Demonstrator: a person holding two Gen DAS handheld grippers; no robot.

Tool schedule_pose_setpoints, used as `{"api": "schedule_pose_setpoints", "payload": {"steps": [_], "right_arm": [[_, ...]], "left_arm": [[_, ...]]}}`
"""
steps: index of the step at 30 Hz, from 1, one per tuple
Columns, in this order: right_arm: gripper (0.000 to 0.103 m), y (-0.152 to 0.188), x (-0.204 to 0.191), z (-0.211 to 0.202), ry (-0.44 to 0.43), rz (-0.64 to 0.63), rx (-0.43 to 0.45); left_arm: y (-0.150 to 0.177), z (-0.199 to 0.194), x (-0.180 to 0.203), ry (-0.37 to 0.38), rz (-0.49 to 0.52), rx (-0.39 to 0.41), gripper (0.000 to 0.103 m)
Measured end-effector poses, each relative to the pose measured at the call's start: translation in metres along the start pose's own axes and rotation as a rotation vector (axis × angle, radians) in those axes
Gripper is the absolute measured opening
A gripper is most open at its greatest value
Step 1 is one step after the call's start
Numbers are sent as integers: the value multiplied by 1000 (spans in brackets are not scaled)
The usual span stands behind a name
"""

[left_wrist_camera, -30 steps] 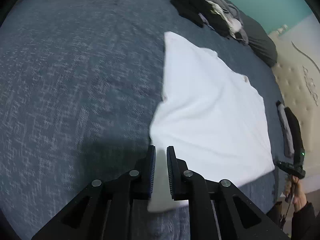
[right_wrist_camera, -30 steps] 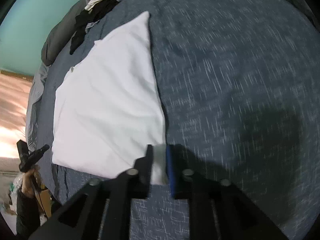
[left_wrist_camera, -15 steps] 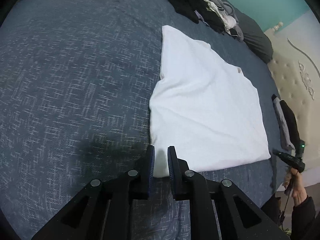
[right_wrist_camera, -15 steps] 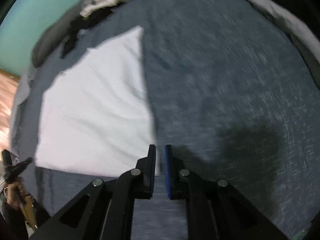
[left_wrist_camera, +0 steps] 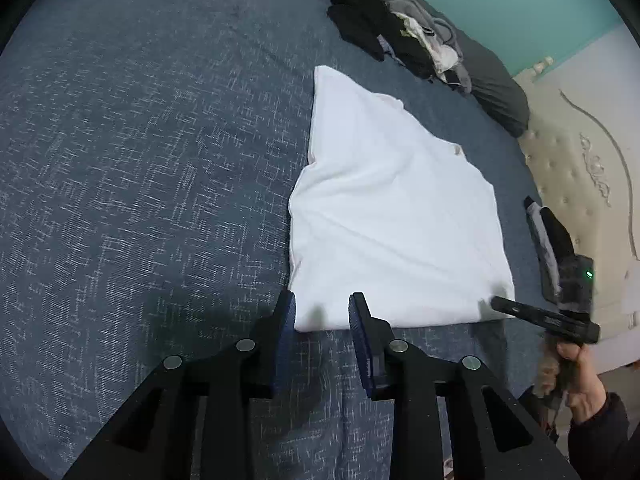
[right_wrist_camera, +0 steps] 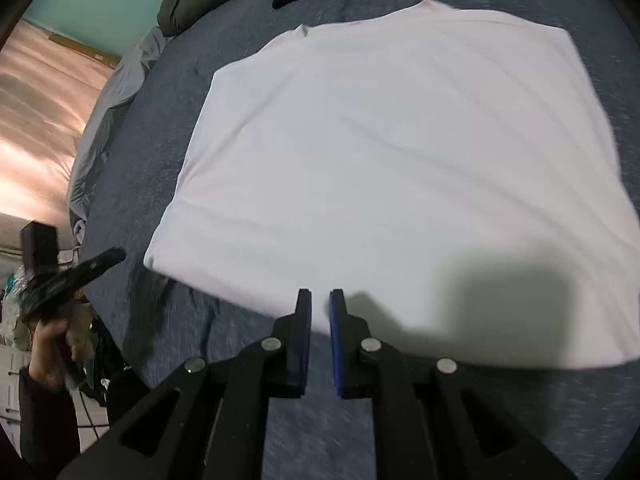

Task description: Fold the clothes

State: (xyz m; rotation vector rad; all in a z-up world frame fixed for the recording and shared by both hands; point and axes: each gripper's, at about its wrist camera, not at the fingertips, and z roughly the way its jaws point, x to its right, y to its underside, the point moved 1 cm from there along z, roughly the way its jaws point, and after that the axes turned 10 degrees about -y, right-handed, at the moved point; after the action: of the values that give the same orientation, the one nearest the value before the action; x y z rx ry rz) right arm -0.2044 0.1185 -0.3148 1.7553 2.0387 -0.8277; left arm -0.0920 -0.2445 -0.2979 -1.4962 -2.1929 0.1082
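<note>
White shirt lies flat on the blue bed, folded into a rough square, with a pile of dark clothes well beyond it near the far edge. My left gripper sits at the near left corner of the cloth, its fingers spread moderately and holding nothing; the corner shows between them but I judge it is not pinched. My right gripper hangs over the near hem, fingers drawn narrow with a slim gap, and I see no cloth caught in them. The fabric looks thin, soft and light, so I expect it to drape and slide over itself rather than hold a crease. I would take it at the two near corners, pinching all the stacked layers at the hem together, since a grab in the middle would likely lift only the top layer and undo the fold.
</note>
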Motion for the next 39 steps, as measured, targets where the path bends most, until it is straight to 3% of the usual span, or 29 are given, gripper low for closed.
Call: {"api": "schedule_pose_setpoints", "payload": {"steps": [10,17,26,29,35,37,39], "right_arm": [[9,13,0,32,61,43,-60],[9,32,-11,38,138,-23,-159],[9,13,-15,1,76,11,28],[9,9,-15,14,78,20,10],[9,32,-8,49,83,16,-117],[9,37,-5,40,58,27,-95],[9,40,0,22,35,35,-52]], "left_arm": [[3,1,-26,10,-35,-11,32],[4,7,-32,15,-49,-18,33],[4,-4,-27,32,-44,-3,39],[3,-4,-26,38,-52,-5,39],[2,-1,-19,46,-47,-15,40],[2,1,-17,45,-43,-25,43],[3,3,-16,47,-41,-28,53]]}}
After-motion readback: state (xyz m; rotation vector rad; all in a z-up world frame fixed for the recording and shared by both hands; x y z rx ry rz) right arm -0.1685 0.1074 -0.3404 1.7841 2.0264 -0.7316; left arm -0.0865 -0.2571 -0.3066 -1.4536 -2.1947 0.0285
